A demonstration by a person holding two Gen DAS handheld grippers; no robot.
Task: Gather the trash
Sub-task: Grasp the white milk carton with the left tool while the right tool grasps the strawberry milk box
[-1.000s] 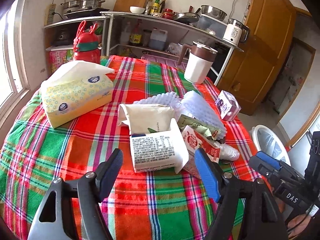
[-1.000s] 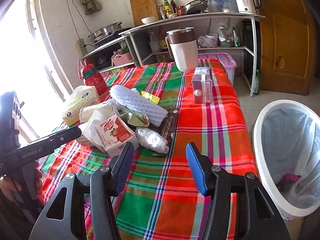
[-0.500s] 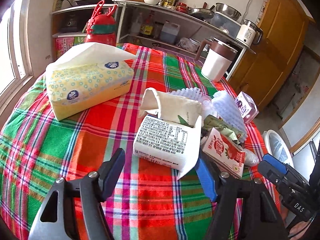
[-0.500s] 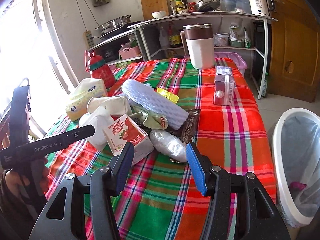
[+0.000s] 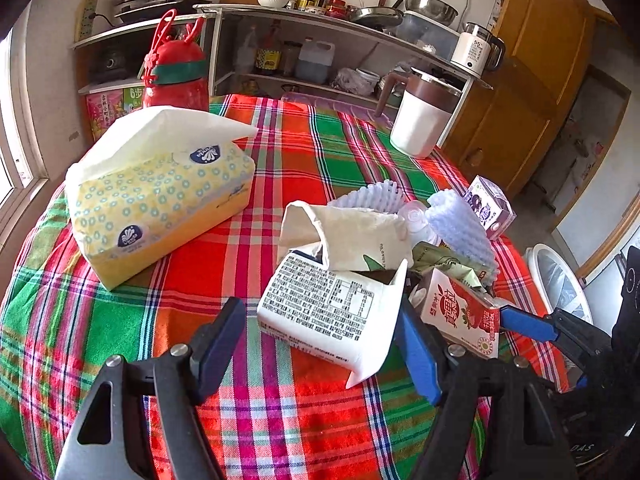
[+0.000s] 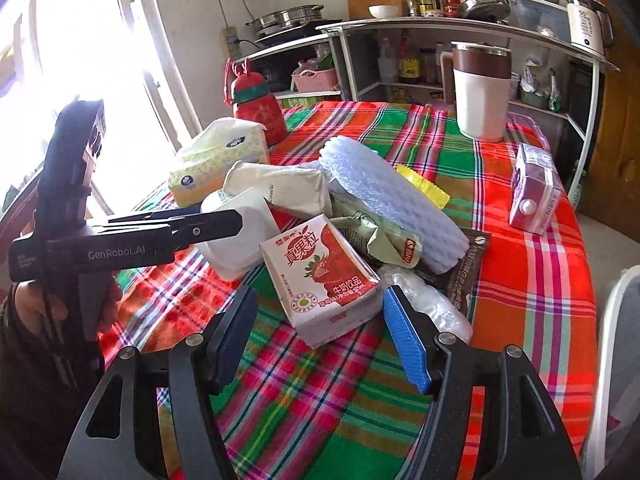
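Both now closer: left gripper [image 5: 320,344] wide open astride crumpled white printed carton [image 5: 328,312]; right gripper [image 6: 320,336] open, empty, flanking red strawberry-milk carton [image 6: 320,276] beside it.

tissue pack [image 5: 160,188] – red bottle [image 5: 176,76] | white jug [image 5: 420,120] – plaid tablecloth [image 5: 100,320]

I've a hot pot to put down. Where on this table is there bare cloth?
Bare cloth lies between the tissue pack and white jug, and nearest the camera. The trash pile around the strawberry milk carton is crowded.

Bare tablecloth [image 6: 320,408] near; trash pile [image 6: 360,216] blocks beyond.
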